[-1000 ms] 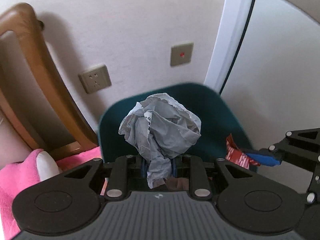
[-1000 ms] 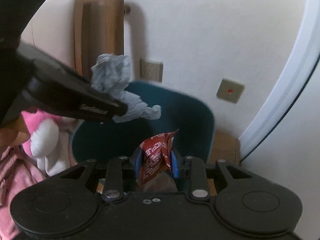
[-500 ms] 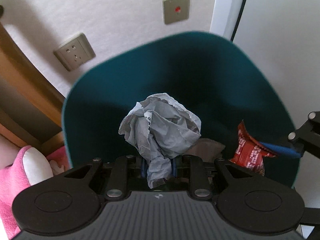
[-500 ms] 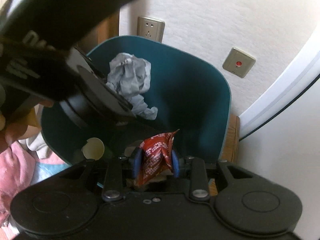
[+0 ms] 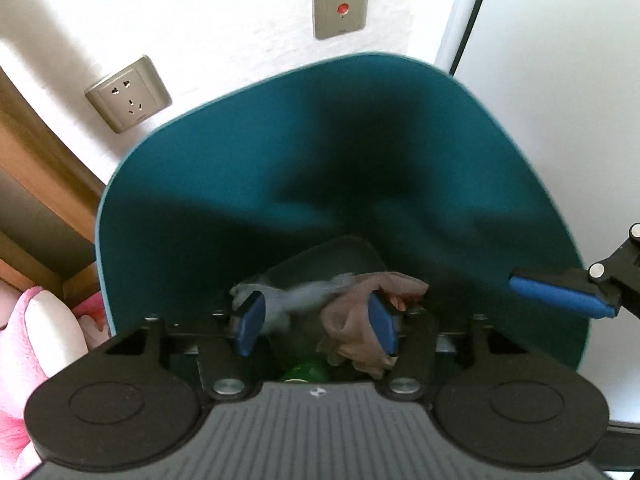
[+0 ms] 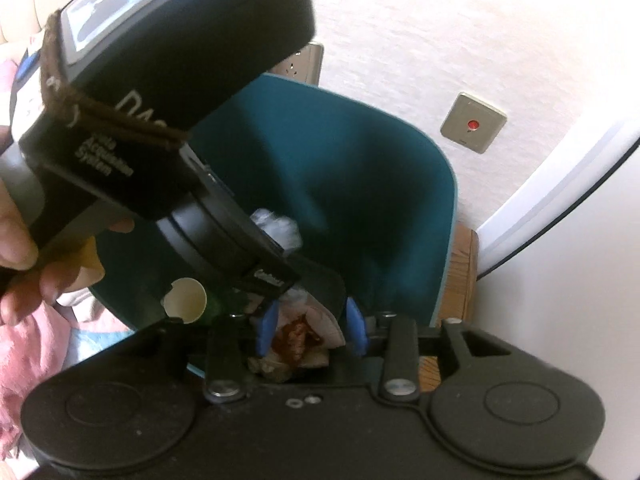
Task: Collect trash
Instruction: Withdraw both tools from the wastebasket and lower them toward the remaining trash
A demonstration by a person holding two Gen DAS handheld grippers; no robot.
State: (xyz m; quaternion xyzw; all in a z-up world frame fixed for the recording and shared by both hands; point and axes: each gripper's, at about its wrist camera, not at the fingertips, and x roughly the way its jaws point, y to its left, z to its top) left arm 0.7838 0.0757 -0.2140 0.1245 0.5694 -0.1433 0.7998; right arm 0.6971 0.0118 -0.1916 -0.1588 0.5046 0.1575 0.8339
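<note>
Both grippers point down into a teal waste bin (image 5: pixel 328 152) that stands against a white wall below a power socket (image 5: pixel 128 94) and a switch plate with a red dot (image 5: pixel 341 9). The left gripper (image 5: pixel 316 326) has just been opening; its blue pads stand spread with nothing pinched, and the crumpled grey paper (image 5: pixel 296 296) shows as a pale blur just beyond them, loose inside the bin beside a brownish crumpled wrapper (image 5: pixel 356 328) and something green (image 5: pixel 306 372) at the bottom. The right gripper (image 6: pixel 312 328) has also just been opening; its pads stand apart, and the red snack wrapper (image 6: pixel 296 336) lies blurred between them, free of both, among other scraps. A cut eggshell-like cup (image 6: pixel 186 300) rests in the bin near the left gripper's body, which a hand (image 6: pixel 24 248) holds
</note>
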